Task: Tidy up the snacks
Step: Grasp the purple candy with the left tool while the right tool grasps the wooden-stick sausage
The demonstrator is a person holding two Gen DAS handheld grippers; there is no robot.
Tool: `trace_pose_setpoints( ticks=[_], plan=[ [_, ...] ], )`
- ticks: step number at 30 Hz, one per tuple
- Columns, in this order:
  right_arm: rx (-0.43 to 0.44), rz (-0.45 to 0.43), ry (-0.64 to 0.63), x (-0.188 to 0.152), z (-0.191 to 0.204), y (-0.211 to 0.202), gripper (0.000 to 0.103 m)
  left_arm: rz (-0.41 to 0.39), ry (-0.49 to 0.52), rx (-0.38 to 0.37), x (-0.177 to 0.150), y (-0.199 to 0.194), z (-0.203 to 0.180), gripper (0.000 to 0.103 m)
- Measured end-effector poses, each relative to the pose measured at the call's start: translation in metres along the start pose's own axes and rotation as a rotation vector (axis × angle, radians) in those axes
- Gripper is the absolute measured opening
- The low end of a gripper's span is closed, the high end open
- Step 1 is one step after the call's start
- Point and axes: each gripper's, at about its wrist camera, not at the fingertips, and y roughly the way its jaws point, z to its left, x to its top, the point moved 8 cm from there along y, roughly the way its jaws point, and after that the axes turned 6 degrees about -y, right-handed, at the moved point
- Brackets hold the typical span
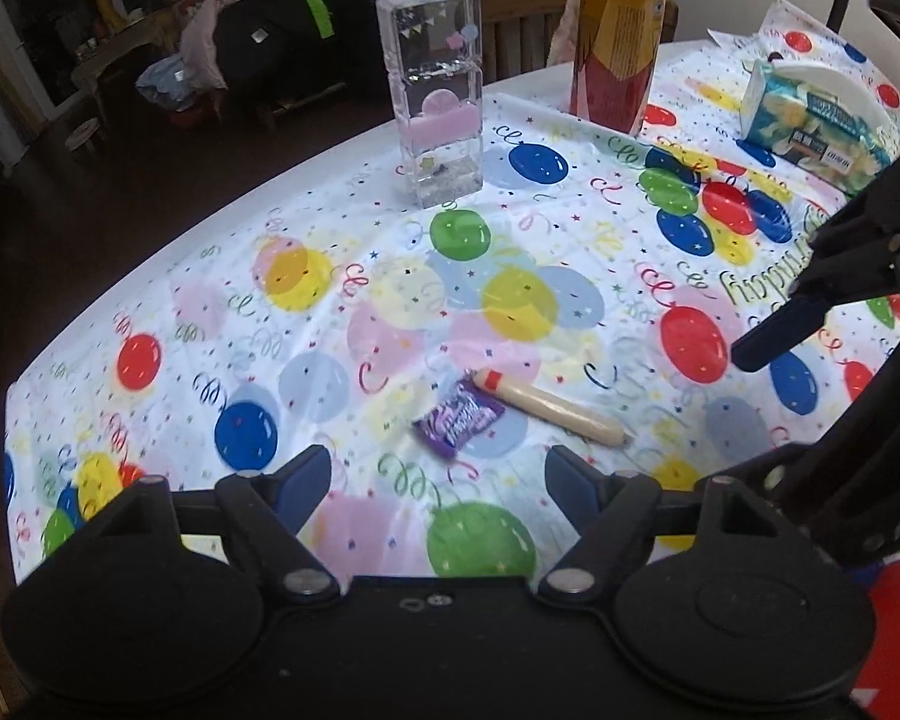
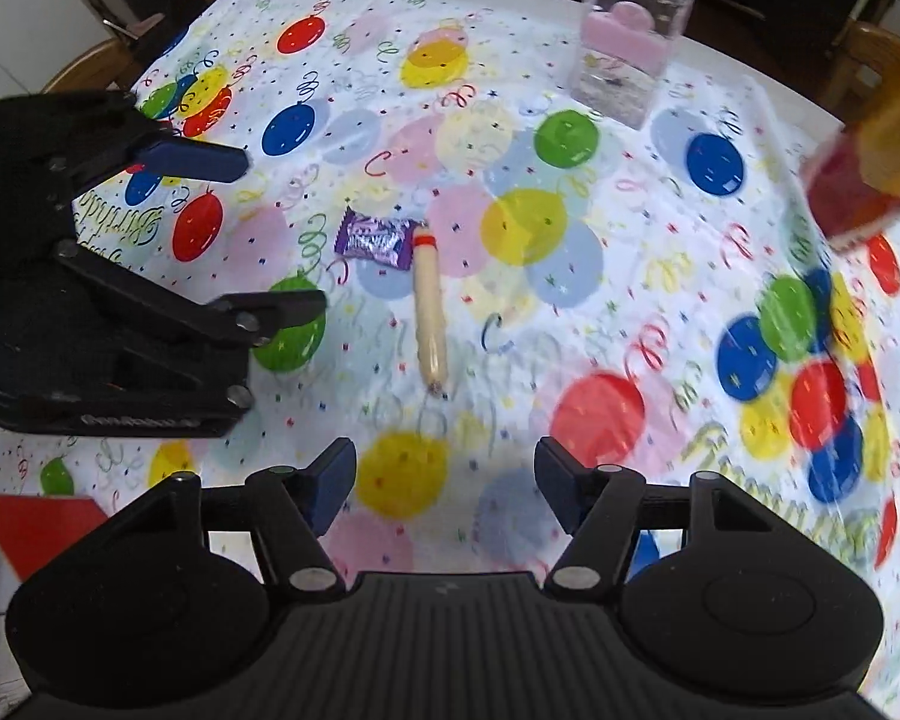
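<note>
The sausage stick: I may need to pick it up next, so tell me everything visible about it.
The sausage stick is a slim, pale cream tube in glossy clear wrap, with a red band near one end and a crimped tip at the other. It lies flat on the balloon tablecloth, its banded end beside or touching the purple candy wrapper. Neither gripper touches it.

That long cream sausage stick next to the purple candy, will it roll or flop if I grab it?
The sausage stick is round and lies flat on the tablecloth, so a sideways nudge would probably roll it. Its glossy casing looks slippery. It looks fairly firm, though a grip at one end may let it droop.
</note>
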Motion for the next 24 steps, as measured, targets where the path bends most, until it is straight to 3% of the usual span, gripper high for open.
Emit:
trace_pose_setpoints(
  ticks=[2, 6, 8, 18, 24],
  plan=[
    [-0.001, 0.003, -0.013, 0.007, 0.000, 0.009, 0.058, 0.009, 0.027, -0.005, 0.004, 0.008, 0.000, 0.073],
    [-0.013, 0.006, -0.045, 0.018, -0.002, 0.024, 0.051, 0.032, 0.080, -0.041, 0.008, 0.022, -0.001, 0.067],
    [-0.009, 0.011, -0.056, 0.021, -0.003, 0.031, 0.042, 0.046, 0.097, -0.063, 0.009, 0.029, -0.002, 0.064],
    [-0.002, -0.011, -0.109, 0.031, 0.003, 0.043, 0.034, 0.090, 0.145, -0.101, 0.011, 0.049, -0.006, 0.045],
    [-0.022, -0.028, -0.133, 0.031, 0.003, 0.043, 0.018, 0.093, 0.143, -0.136, 0.010, 0.050, -0.010, 0.030]
  ],
)
